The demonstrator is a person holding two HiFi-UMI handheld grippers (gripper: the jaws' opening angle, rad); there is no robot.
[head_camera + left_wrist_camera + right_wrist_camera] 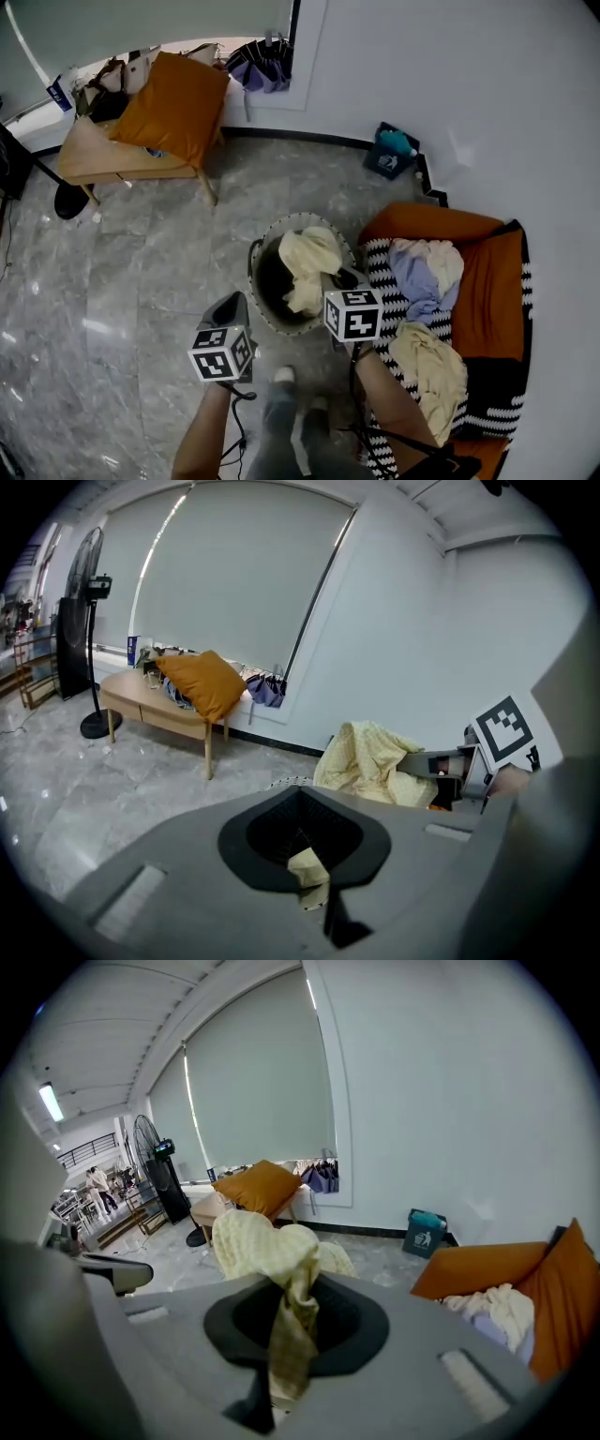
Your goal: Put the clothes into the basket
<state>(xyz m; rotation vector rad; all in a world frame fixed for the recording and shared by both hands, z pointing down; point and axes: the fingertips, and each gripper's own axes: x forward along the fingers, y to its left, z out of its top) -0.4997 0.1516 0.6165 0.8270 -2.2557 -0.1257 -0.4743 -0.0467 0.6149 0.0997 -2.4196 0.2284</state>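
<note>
A round basket with a patterned rim stands on the marble floor beside the sofa. A pale yellow garment hangs over its right side and into it. My right gripper is shut on this garment, and the cloth runs down through its jaws. My left gripper hovers at the basket's near-left rim, apart from the garment, with its jaws together. In the left gripper view only a small pale strip shows at that gripper's jaws. The garment hangs ahead and to the right there.
More clothes lie on the orange sofa: a lavender and cream pile and a cream garment. A wooden bench with an orange cushion stands far left, a blue bin by the wall. The person's feet are near the basket.
</note>
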